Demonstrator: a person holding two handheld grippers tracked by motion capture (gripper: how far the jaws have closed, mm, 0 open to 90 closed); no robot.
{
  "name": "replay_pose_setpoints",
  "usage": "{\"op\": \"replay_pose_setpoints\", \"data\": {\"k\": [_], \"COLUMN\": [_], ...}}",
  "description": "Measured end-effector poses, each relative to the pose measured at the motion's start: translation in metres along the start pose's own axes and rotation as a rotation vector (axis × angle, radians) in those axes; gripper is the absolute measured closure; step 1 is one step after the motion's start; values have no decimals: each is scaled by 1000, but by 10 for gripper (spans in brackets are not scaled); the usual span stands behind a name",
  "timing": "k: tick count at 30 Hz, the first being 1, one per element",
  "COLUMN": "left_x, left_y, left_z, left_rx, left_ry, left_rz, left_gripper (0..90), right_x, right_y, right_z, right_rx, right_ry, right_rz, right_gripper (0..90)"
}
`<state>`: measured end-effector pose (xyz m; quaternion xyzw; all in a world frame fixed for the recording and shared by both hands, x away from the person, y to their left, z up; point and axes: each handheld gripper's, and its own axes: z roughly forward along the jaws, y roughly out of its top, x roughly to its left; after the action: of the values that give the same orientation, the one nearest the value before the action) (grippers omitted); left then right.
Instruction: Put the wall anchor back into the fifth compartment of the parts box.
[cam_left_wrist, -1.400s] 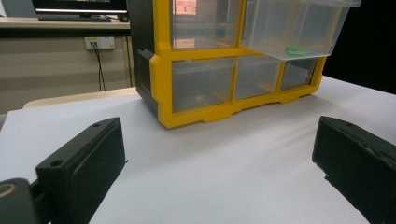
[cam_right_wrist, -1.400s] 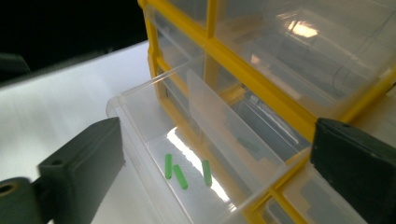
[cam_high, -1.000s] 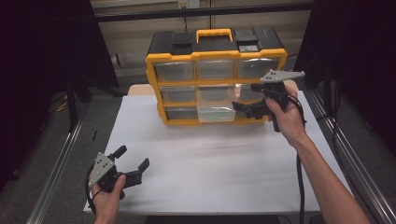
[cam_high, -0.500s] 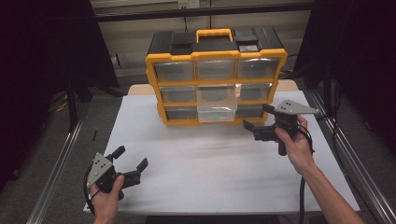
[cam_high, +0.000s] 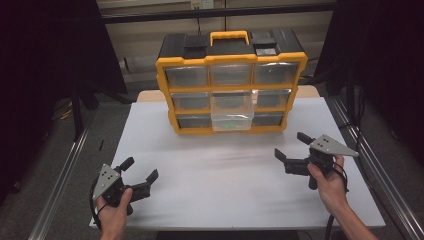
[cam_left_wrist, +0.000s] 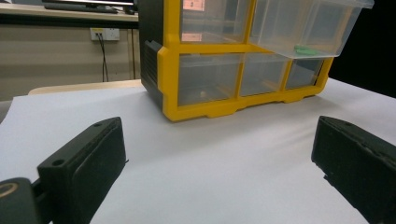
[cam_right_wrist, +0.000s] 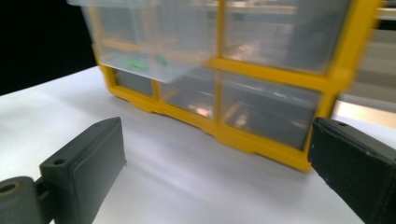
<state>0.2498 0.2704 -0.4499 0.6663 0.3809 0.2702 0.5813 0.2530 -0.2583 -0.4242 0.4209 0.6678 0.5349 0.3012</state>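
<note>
The pulled-out drawer (cam_high: 231, 111) is the thing in hand: a clear plastic tray sticking forward from the middle column of the yellow organizer (cam_high: 231, 82), middle row, overhanging the bottom drawer below it. A small green item (cam_left_wrist: 306, 48) lies on its floor, seen through the clear wall in the left gripper view and as green smudges (cam_right_wrist: 135, 64) in the right gripper view. The other drawers sit flush in their frames.

From the right gripper (cam_high: 291, 151), the drawer lies ahead and to the left, well apart, with bare white surface (cam_high: 225, 190) between. Its jaws stand wide, holding nothing, and in its own view the drawer's front corner hangs above and left of the gap between them. From the left gripper (cam_high: 140, 170), the drawer lies ahead and to the right, also well apart; these jaws are likewise wide and empty, resting low near the surface's near edge.

The drawer's sliding axis runs front to back, straight toward the person's side, so either closing it or reaching into it means coming at its front face head-on. The right gripper looks somewhat nearer, which makes it the likelier one for the next move, though it would have to swing left to line up with the drawer's front.
</note>
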Motion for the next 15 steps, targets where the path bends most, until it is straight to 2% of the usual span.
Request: {"op": "replay_pose_setpoints", "data": {"k": [3,4,5,8,11,12,15], "left_x": [0,1,0,0,-1,-1,-1], "left_y": [-1,-1,-1,-1,-1,-1,-1], "left_z": [1,0,0,-1,-1,0,-2], "left_rx": [-5,12,13,13,13,9,13], "left_ry": [3,4,3,-3,-9,-8,-8], "left_rz": [-20,-2,-2,6,12,2,13], "left_gripper": [30,30,30,30,27,27,27], "right_x": [-4,-4,-5,-5,-7,-7,-10], "right_y": [-7,-9,-11,-20,-27,-29,-36], "right_z": [-7,-10,-13,-23,-29,-31,-39], "right_rx": [4,11,17,-3,8,7,17], "right_ry": [-19,-28,-27,-82,-113,-131,-145], "right_rz": [23,25,21,31,46,47,63], "right_gripper": [26,26,23,0,0,0,0]}}
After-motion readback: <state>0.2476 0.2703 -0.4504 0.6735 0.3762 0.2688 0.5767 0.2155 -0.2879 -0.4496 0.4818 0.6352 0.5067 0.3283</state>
